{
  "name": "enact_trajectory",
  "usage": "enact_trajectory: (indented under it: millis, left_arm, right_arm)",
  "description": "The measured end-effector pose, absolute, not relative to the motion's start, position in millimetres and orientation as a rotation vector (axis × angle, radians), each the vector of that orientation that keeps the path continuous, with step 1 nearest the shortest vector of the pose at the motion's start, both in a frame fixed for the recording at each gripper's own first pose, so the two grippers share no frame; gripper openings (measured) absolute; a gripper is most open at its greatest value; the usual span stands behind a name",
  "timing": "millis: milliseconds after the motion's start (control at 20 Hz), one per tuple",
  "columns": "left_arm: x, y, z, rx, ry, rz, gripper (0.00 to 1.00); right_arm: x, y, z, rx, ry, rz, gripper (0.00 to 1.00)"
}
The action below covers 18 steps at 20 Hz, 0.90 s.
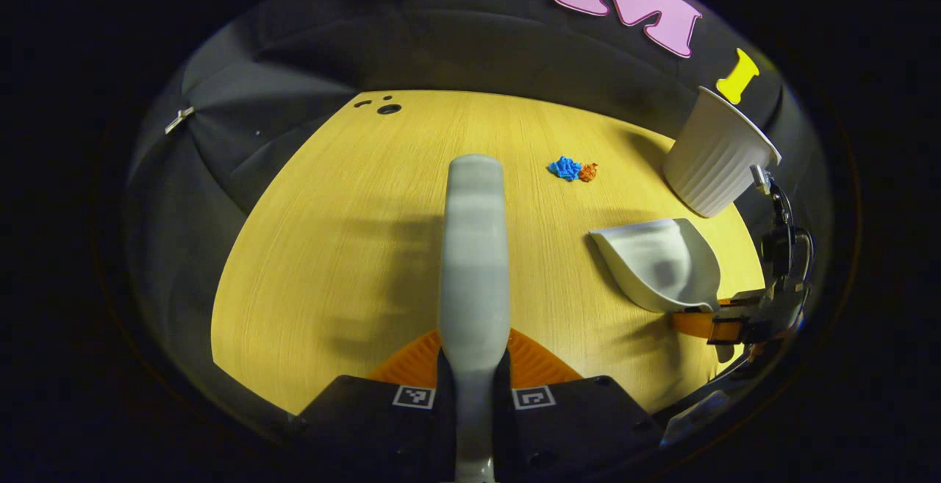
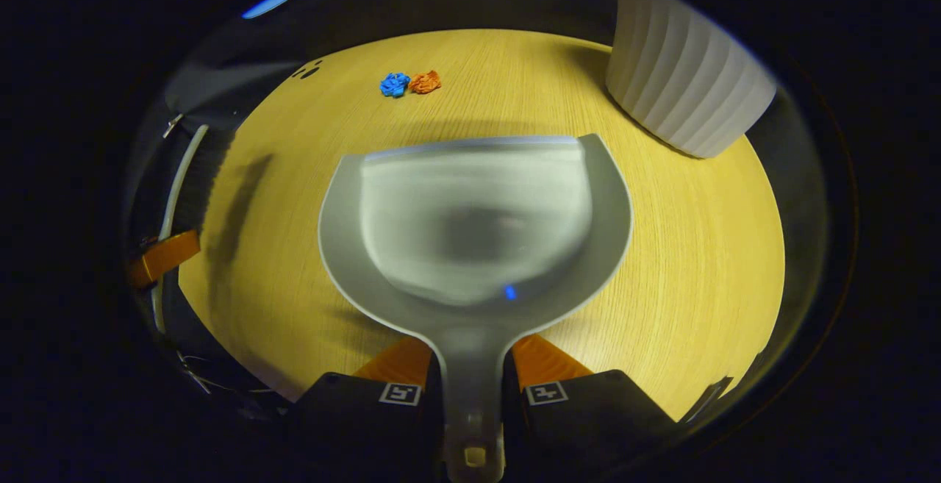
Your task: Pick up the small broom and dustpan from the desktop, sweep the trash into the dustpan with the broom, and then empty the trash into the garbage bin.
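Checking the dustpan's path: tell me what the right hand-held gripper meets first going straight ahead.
Likely bare desktop, then the blue scrap and orange scrap, slightly left of centre; depth is unclear.

Counts: 2 trash scraps, 1 broom, 1 dustpan, 1 bin, 1 desktop.

Two crumpled paper scraps at the far side of the one yellow wood-grain desktop (image 1: 331,248): one blue crumpled scrap (image 1: 564,168), one orange crumpled scrap (image 1: 587,171), touching. One small pale grey plastic broom (image 1: 474,262). One pale grey plastic dustpan (image 2: 474,226). One white ribbed plastic garbage bin (image 1: 717,156), far right. Two small dark holes plus one short slot in the desktop's far left corner (image 1: 382,104).
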<state>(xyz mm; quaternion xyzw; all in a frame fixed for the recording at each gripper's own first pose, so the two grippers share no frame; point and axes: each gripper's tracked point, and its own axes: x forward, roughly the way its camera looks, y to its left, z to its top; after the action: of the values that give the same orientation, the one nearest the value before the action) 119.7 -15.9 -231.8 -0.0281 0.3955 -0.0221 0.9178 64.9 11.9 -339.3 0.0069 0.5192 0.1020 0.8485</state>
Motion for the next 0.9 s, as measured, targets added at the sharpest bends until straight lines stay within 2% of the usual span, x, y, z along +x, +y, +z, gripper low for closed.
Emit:
enact_trajectory:
  millis: [350, 500, 550, 600, 750, 800, 850, 900]
  left_arm:
    - [205, -25, -229, 0.076, 0.853, -0.102, 0.24]
    - [242, -40, -230, 0.129, 0.868, -0.161, 0.24]
    - [256, -45, -231, 0.155, 0.867, -0.179, 0.24]
    - [269, -49, -230, 0.184, 0.864, -0.195, 0.23]
    - [307, -65, -233, 0.277, 0.862, -0.255, 0.23]
    - [319, -70, -235, 0.313, 0.865, -0.277, 0.27]
    - [329, -75, -236, 0.353, 0.866, -0.302, 0.27]
    - [340, -80, -239, 0.399, 0.868, -0.333, 0.24]
  right_arm:
    - [63, -1, -339, -0.051, 1.11, 0.321, 0.35]
    - [63, -9, -338, -0.065, 1.111, 0.338, 0.32]
    - [64, -11, -338, -0.078, 1.112, 0.348, 0.38]
    - [64, -13, -336, -0.081, 1.113, 0.356, 0.35]
    - [68, -16, -337, -0.096, 1.124, 0.382, 0.35]
    - [69, -17, -337, -0.104, 1.122, 0.391, 0.38]
    - [70, -18, -336, -0.107, 1.123, 0.401, 0.35]
    - [72, -19, -337, -0.109, 1.125, 0.409, 0.35]
